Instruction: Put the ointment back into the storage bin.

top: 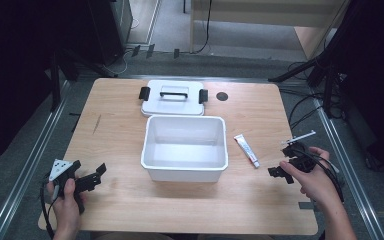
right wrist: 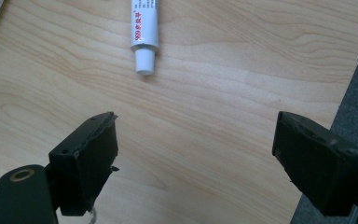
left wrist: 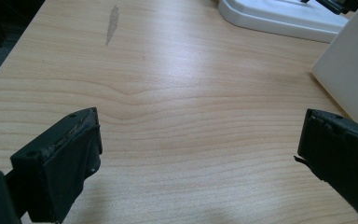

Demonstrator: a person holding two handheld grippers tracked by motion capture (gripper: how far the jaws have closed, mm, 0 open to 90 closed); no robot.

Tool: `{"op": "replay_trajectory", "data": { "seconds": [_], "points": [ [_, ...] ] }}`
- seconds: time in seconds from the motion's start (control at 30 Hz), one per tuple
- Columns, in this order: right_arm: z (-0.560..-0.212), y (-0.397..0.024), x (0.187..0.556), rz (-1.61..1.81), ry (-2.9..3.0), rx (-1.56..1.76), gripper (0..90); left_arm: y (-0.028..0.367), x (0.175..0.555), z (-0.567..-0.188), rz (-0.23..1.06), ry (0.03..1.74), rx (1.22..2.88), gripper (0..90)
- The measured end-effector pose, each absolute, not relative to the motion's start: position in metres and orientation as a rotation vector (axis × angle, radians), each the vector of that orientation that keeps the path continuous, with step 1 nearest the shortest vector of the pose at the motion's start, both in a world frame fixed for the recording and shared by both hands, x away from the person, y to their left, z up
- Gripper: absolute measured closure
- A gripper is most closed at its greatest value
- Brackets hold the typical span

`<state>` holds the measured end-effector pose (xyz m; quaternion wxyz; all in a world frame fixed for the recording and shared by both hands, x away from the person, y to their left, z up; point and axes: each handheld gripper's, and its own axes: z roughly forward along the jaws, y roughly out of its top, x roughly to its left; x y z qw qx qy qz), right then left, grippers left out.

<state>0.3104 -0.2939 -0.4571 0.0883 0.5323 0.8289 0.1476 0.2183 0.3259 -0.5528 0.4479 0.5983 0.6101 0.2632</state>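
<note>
A white open box (top: pixel 185 146) stands in the middle of the wooden table (top: pixel 120 205), its wall at the right edge of the left gripper view (left wrist: pixel 354 70). Behind it lies its white lid (top: pixel 173 98) with a black handle and clips, also seen in the left gripper view (left wrist: pixel 279 18). A small white tube (top: pixel 246 150) lies right of the box; its cap end (right wrist: pixel 144 32) points toward my right gripper (right wrist: pixel 196 154). That right gripper (top: pixel 285 162) is open and empty, just right of the tube. My left gripper (top: pixel 97 175) (left wrist: pixel 200 154) is open over bare wood at the front left.
A dark round hole (top: pixel 222 96) sits in the tabletop right of the lid. A grey smear (left wrist: pixel 112 24) marks the wood at the left (top: pixel 96 124). Cables trail on the floor right of the table (top: pixel 305 107). The table's right edge (right wrist: pixel 349 79) lies close to my right gripper.
</note>
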Motion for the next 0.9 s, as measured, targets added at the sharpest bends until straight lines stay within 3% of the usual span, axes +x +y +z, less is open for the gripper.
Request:
{"op": "replay_trajectory", "data": {
  "seconds": [0.57, 0.67, 0.9],
  "points": [
    [-0.448, -0.261, 0.328, 0.125, 2.63, 1.562, 14.5, 0.326, 0.219, -0.553, 0.646, 1.514, 1.478, 0.0],
    [-0.448, -0.252, 0.331, 0.078, 2.654, 1.548, 21.4, 0.326, 0.219, -0.553, 0.645, 1.514, 1.478, 0.0],
    [-0.45, -0.235, 0.34, 0.006, 2.69, 1.551, 23.4, 0.326, 0.219, -0.553, 0.641, 1.515, 1.476, 0.0]
  ]
}}
